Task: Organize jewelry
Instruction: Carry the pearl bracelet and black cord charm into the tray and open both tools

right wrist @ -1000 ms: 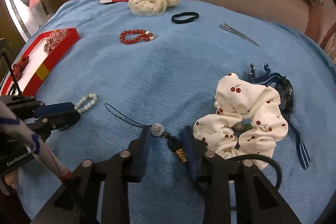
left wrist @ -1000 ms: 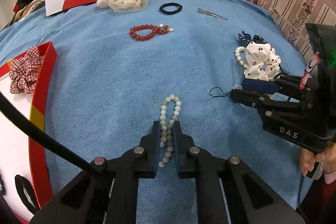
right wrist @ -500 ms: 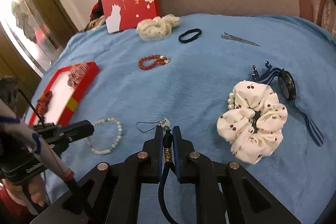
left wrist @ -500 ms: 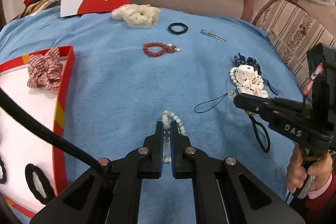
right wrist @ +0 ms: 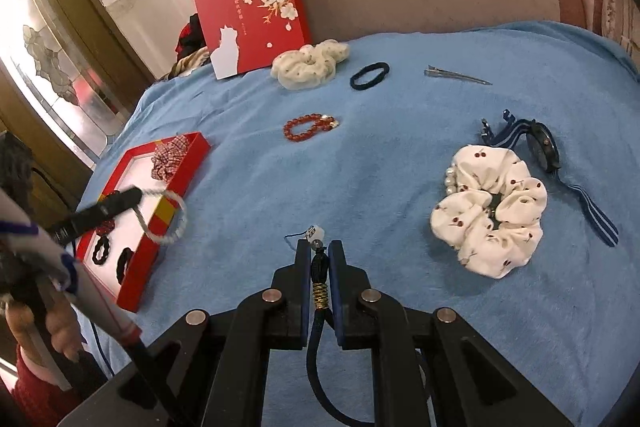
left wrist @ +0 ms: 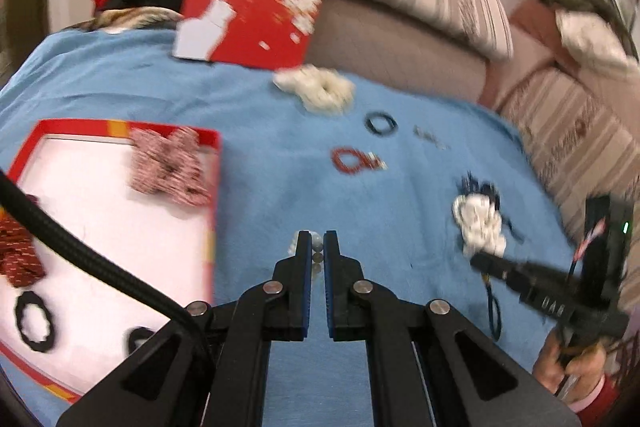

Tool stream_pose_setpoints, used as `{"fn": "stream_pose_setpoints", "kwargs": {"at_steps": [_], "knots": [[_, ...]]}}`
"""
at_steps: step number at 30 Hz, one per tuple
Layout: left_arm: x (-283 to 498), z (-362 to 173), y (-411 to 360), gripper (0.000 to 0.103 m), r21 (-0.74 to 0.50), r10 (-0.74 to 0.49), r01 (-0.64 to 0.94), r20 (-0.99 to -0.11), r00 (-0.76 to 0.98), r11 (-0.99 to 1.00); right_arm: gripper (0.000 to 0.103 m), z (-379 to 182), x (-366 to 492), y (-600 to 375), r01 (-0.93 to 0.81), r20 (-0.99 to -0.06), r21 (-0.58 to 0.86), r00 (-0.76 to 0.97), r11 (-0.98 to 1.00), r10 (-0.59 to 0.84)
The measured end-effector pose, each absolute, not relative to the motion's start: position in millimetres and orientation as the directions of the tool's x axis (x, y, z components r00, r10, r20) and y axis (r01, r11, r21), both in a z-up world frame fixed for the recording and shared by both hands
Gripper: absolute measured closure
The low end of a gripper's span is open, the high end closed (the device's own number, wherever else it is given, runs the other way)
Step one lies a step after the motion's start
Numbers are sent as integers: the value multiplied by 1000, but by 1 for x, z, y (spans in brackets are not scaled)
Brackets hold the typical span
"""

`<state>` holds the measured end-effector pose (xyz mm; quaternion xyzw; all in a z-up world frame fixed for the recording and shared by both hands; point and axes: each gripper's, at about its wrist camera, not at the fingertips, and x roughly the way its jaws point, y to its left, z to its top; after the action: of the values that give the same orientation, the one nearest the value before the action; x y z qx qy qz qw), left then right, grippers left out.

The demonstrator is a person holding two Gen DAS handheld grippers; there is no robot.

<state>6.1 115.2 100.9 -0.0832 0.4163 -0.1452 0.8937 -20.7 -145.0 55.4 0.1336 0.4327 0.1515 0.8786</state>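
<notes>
My left gripper (left wrist: pixel 317 243) is shut on the white bead bracelet (left wrist: pixel 317 255) and holds it in the air; in the right wrist view the bracelet (right wrist: pixel 170 213) swings over the edge of the red tray (right wrist: pixel 188 171). My right gripper (right wrist: pixel 319 247) is shut on a dark cord charm (right wrist: pixel 320 279) with a gold coil and a white bead, lifted above the blue cloth. The red tray (left wrist: pixel 120 129) with a white floor lies to my left gripper's left.
On the blue cloth lie a red bead bracelet (right wrist: pixel 308 126), a cream scrunchie (right wrist: pixel 308 65), a black hair tie (right wrist: pixel 370 76), a metal clip (right wrist: pixel 456 75), a cherry scrunchie (right wrist: pixel 490 211) and a striped-strap watch (right wrist: pixel 544 147). A red box lid (right wrist: pixel 252 11) leans against the sofa.
Both grippers have closed on their items and lifted them off the cloth. My left gripper has swung left toward the red tray with the white bracelet.
</notes>
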Motion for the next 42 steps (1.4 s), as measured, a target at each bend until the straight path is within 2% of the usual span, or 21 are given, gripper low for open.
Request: {"fn": "stream_pose_setpoints", "kwargs": {"at_steps": [10, 18, 27, 34, 42], "knots": [[7, 125, 214, 98, -363, -268, 9, -671, 692, 932, 93, 109, -21, -75, -244, -665, 405, 583, 881, 467], [17, 126, 256, 98, -335, -181, -80, -677, 713, 939, 93, 140, -10, 21, -386, -660, 338, 553, 858, 509], [49, 108, 296, 98, -322, -95, -184, -686, 721, 929, 93, 132, 22, 106, -453, -700, 292, 499, 843, 510], [66, 81, 321, 98, -376, -113, -246, -719, 686, 894, 93, 113, 62, 136, -426, -723, 318, 469, 847, 507], [69, 74, 336, 98, -432, -143, -276, -719, 680, 859, 93, 63, 106, 145, -322, -769, 399, 392, 858, 505]]}}
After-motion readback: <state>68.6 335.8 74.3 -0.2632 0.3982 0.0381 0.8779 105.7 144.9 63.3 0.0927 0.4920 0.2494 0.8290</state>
